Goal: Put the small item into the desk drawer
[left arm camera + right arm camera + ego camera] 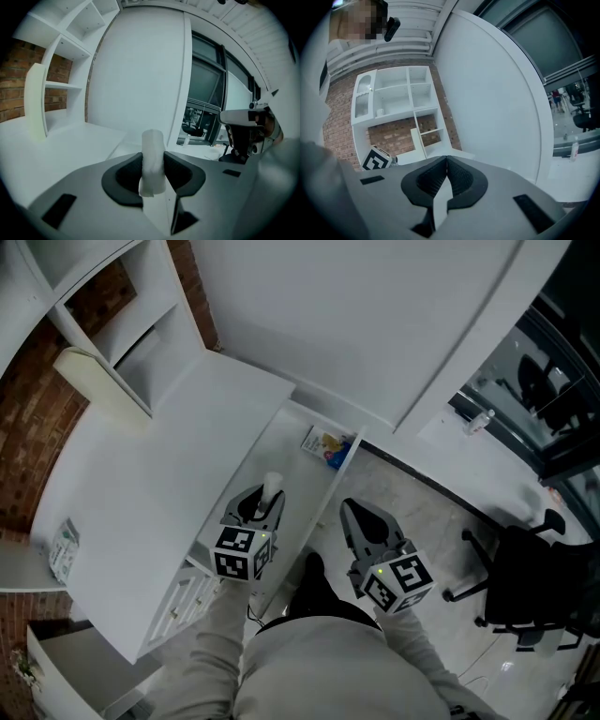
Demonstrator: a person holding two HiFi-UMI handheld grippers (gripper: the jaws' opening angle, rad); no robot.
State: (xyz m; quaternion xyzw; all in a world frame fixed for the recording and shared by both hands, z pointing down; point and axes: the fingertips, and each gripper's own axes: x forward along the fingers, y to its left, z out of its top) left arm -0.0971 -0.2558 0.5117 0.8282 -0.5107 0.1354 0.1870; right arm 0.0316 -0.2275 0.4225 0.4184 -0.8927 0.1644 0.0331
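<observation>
The small item (272, 486) is a white roll, standing upright between the jaws of my left gripper (265, 501), which is shut on it. In the left gripper view the white roll (152, 159) sticks up above the left gripper (153, 169), whose dark pads press on both its sides. The gripper hangs over the open white desk drawer (289, 463), which is pulled out from the desk's right side. My right gripper (361, 517) is shut with nothing in it and is held over the floor to the right of the drawer. In the right gripper view, the right gripper (446, 174) has its pads touching.
A colourful packet (326, 446) lies at the drawer's far end. The white desk (159, 484) has a shelf unit (122, 315) at its back, a pale board (94, 381) leaning there and a small packet (64, 547) at its left edge. A black office chair (525, 587) stands at right.
</observation>
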